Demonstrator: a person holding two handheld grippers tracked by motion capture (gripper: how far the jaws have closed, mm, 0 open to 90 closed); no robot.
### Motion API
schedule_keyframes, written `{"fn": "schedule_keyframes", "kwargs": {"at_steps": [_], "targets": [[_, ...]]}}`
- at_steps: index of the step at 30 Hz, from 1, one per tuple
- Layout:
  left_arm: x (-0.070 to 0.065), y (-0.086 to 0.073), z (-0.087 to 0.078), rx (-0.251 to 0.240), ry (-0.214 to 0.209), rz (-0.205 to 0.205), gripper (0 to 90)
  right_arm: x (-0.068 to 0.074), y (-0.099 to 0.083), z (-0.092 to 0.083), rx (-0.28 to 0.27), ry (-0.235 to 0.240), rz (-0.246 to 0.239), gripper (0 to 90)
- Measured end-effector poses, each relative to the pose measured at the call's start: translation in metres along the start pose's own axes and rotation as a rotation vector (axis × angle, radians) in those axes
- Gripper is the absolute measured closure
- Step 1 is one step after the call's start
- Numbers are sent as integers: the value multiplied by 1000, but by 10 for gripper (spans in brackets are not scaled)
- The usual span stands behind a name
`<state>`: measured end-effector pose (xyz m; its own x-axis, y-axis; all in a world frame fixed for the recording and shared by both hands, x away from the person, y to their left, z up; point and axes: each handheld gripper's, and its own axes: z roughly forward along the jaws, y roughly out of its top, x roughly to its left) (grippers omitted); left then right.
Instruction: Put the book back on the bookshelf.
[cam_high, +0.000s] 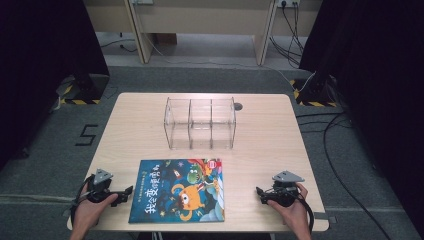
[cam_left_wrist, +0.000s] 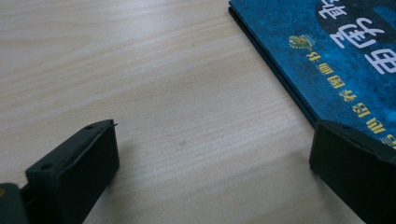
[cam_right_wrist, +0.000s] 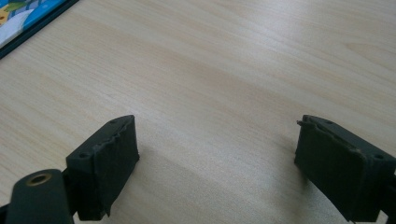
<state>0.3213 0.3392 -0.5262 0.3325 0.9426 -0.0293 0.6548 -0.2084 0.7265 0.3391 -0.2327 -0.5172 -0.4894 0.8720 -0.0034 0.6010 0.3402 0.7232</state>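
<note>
A light wooden table (cam_high: 270, 150) carries three things of interest: a clear plastic organizer (cam_high: 200, 123), a children's picture book (cam_high: 178, 190) and the two grippers. The organizer stands far ahead of both grippers, near the far edge of the table, about midway between them. It has three compartments side by side, divided by transparent walls, and through these walls I see only the table surface, so all three compartments look empty. Just beside its far right corner there is a small dark round spot (cam_high: 238, 106) on the table; what it is I cannot tell. The book lies flat and closed between the two grippers, with a dark blue cover, an orange cartoon monster and large white Chinese characters. The left gripper (cam_high: 124, 193) rests low on the table, held by the left hand (cam_high: 91, 210), and its jaws stand wide apart with nothing between them; in the left gripper view one jaw reaches the edge of the book cover (cam_left_wrist: 336, 60), though I cannot tell if it touches it. The right gripper (cam_high: 260, 195), held by the right hand (cam_high: 292, 207), is also released, its jaws spread with only bare wood between them. It stays well apart from the book, whose corner (cam_right_wrist: 28, 14) appears far off in the right gripper view.
</note>
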Motion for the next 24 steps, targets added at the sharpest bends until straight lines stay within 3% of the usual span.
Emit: {"fn": "schedule_keyframes", "kwargs": {"at_steps": [2,4,8,10,12,13,16,20,21,22,24], "targets": [[0,0,-3,22,-15,8,10,-1,0,-1,-4,20,17,139],[-2,1,-7,40,-38,-8,27,-2,1,-2,-13,62,53,154],[-9,2,-14,67,-108,-28,88,1,2,-2,-15,111,77,165],[-11,3,-17,69,-129,-51,174,2,3,-2,-16,116,77,169],[-15,3,-21,74,-192,-113,164,7,5,-1,-14,153,76,181],[-15,3,-21,74,-192,-113,196,7,5,-1,-14,153,76,181],[-24,0,-24,76,-227,-108,245,15,10,4,-10,191,71,192],[-42,-1,-24,75,-257,-60,344,25,16,9,0,217,54,194],[-42,-1,-24,75,-257,-60,370,26,17,10,-1,221,52,194],[-53,0,-22,78,-257,-27,371,29,18,12,1,226,42,195],[-60,2,-22,93,-212,10,380,34,21,14,5,234,37,196]]}}
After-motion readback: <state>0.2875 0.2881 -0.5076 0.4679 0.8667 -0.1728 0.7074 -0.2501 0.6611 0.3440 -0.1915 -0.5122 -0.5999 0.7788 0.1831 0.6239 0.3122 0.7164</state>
